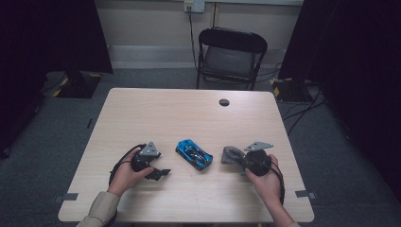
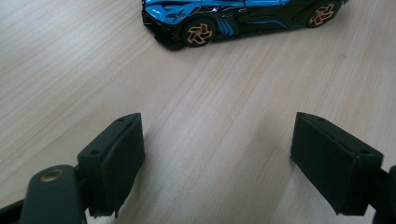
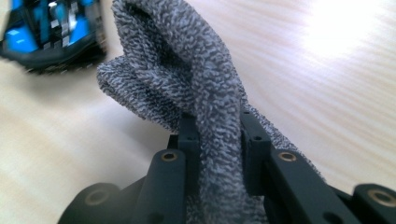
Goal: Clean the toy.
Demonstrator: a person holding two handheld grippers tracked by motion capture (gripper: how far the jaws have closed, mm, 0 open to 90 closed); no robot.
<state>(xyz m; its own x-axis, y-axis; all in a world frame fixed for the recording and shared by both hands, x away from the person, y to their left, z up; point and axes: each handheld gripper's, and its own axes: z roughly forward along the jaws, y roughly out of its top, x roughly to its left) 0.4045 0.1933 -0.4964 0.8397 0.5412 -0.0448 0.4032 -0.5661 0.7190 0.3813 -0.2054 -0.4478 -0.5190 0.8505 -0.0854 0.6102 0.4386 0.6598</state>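
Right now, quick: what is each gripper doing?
Left gripper: open, holding nothing; car lies ahead of it.
Right gripper: shut on the grey cloth.

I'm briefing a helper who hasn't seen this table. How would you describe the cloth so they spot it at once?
On the light wooden table, look at the near right side, just right of the blue toy car. The grey cloth is the fuzzy, bunched piece pinched in the right gripper: the one soft thing there, beside a glossy hard car.
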